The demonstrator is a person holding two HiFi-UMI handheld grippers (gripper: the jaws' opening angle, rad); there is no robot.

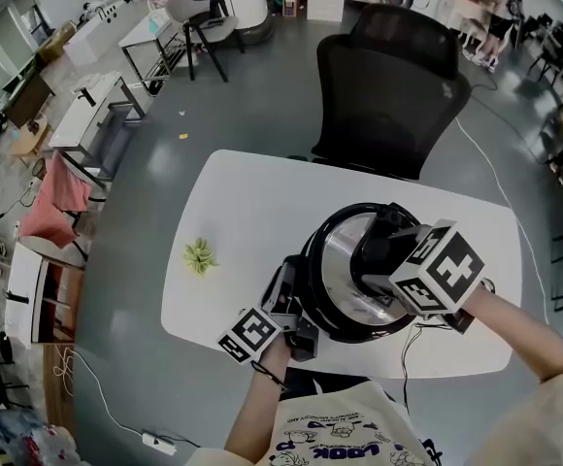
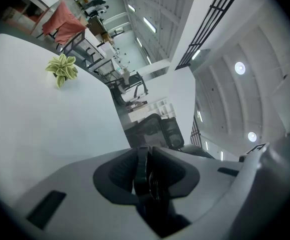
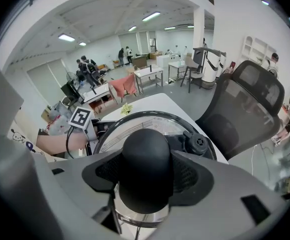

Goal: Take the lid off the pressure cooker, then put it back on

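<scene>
The pressure cooker [image 1: 332, 311] stands on the white table [image 1: 252, 202], right of the middle. Its steel lid [image 1: 345, 255] with a black rim lies over the pot; I cannot tell whether it rests on it. My right gripper [image 1: 390, 249] comes down from above and is shut on the lid's black knob [image 3: 146, 164], which fills the space between its jaws. The lid [image 3: 150, 125] and its black valve [image 3: 197, 144] show beyond the knob. My left gripper [image 1: 296, 309] reaches in level at the cooker's left side, shut on a thin black side handle [image 2: 144, 176].
A small green plant [image 1: 200, 255] sits on the table's left part. A black mesh office chair [image 1: 388, 95] stands against the far edge. A cable runs off the table's near edge by the cooker. Desks and chairs fill the room beyond.
</scene>
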